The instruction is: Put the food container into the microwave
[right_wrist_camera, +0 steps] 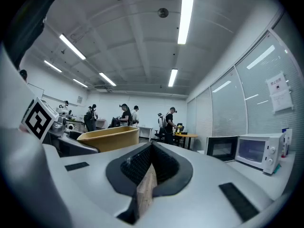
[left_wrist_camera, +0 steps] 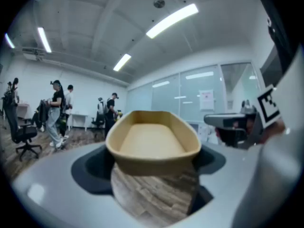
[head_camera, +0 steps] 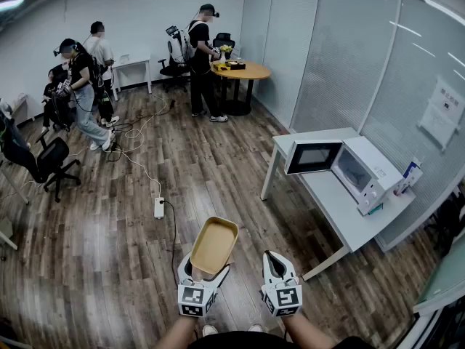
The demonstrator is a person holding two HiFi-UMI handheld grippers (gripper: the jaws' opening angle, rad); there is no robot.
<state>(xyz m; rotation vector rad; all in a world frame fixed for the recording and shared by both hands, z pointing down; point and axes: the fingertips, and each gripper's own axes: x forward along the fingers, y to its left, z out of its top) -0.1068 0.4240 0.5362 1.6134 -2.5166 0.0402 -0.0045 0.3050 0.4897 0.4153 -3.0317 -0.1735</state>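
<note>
Currently the left hand-held gripper [head_camera: 206,273] is clamped on the near end of the tan food container [head_camera: 214,245], held out over the floor [head_camera: 109,217], well apart from the open microwave [head_camera: 360,171] on the white bench [head_camera: 341,217]; the right hand-held gripper [head_camera: 274,260] is closed on nothing. Empty and thin-walled, the container looks light and a bit flexible, so that end-wall hold should do if kept level.

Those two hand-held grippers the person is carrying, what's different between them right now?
The left hand-held gripper grips the tan food container; the right hand-held gripper holds nothing. The left's jaws stand apart around the container's end; the right's are closed together. Both are held side by side, pointing forward.
</note>
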